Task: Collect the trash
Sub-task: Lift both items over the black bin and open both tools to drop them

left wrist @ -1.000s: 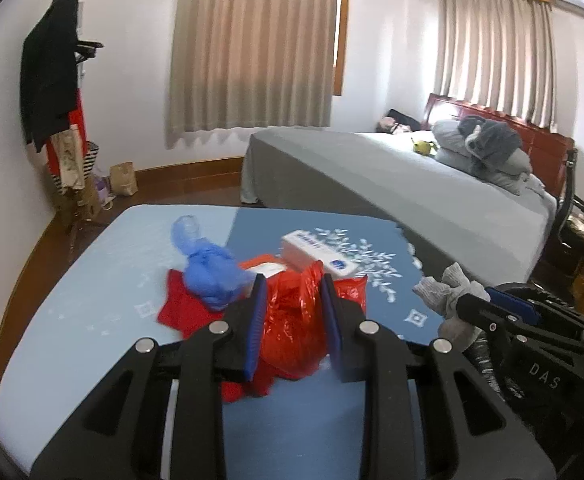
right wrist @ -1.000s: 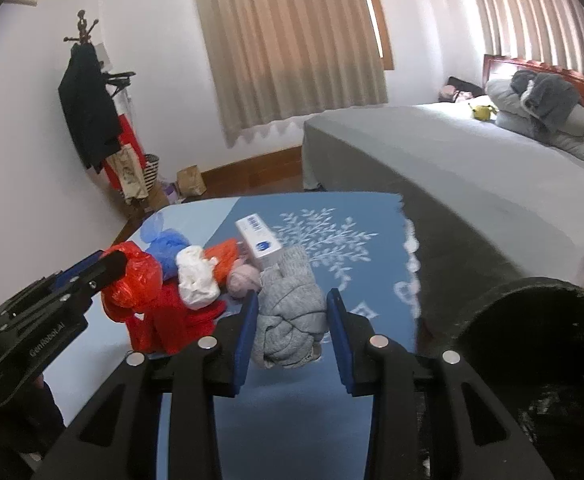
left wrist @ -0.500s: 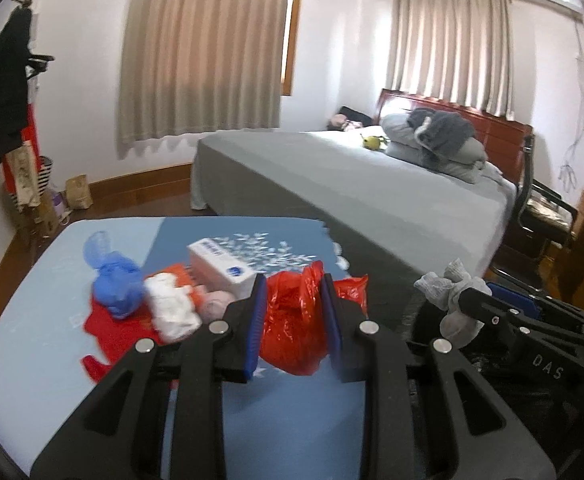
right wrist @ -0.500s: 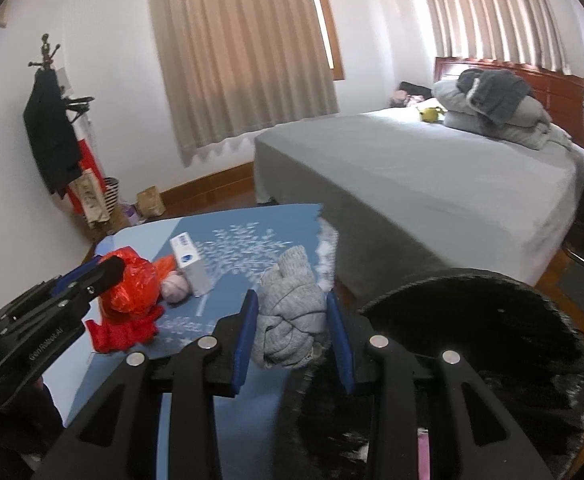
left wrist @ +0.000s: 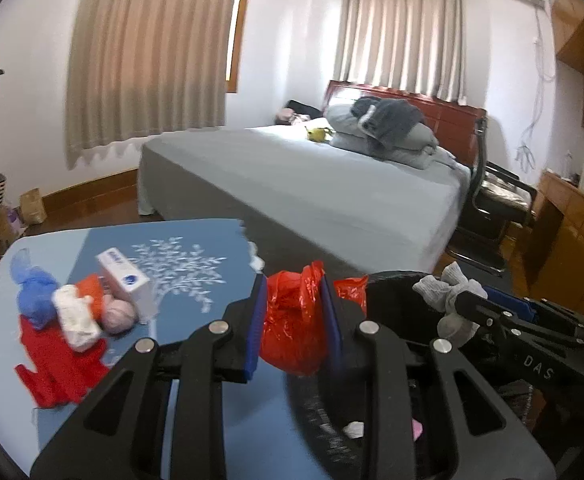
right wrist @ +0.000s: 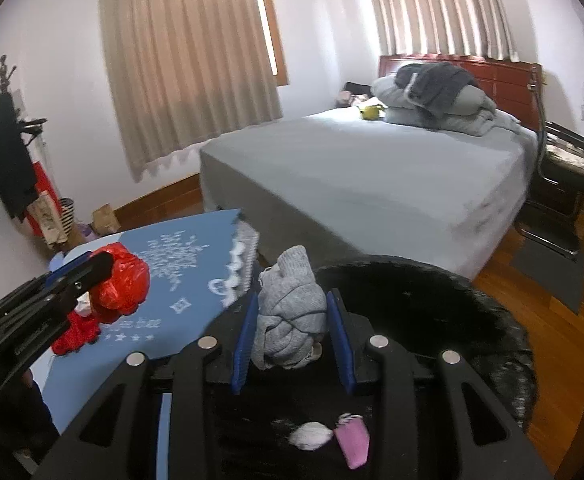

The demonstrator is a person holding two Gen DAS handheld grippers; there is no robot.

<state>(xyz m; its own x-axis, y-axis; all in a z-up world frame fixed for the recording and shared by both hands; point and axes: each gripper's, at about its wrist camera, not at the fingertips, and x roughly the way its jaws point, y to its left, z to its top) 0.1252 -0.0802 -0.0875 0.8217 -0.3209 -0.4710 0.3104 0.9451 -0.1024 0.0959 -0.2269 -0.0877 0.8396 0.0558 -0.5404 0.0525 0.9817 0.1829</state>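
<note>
Bench point(left wrist: 196, 240): blue cloth with a white tree print, near left in both views; the bed point(left wrist: 332, 184) lies beyond it.
Trash on the bench: a blue bag point(left wrist: 32, 300) far left, then a white wad point(left wrist: 76, 316), a red cloth point(left wrist: 60, 364) under them, a pinkish ball point(left wrist: 120, 316) and a white carton point(left wrist: 124, 280) at the right of the heap.
Left claw point(left wrist: 292, 320): clenched on a red plastic bag point(left wrist: 296, 328), blue pads pressing both sides; it hangs over the near edge of the bench, touching the rim of the bin.
Bin point(right wrist: 432, 296): black, round, right of the bench, with a dark liner.
Bin contents: a white crumpled wad point(right wrist: 312, 436) and a pink piece point(right wrist: 354, 442) lie on the bottom, side by side.
Right claw point(right wrist: 292, 332): clenched on a grey knotted sock bundle point(right wrist: 292, 312), held above the bin's opening.
Change, left: a second ago the red bag hung over the heap in the middle of the bench; now the heap sits well off to the left.
Change, right: a second ago the grey bundle was over the bench with only the bin's rim at the right edge; now the bin fills the near view below it.
Grip: both holds look the same as before.
</note>
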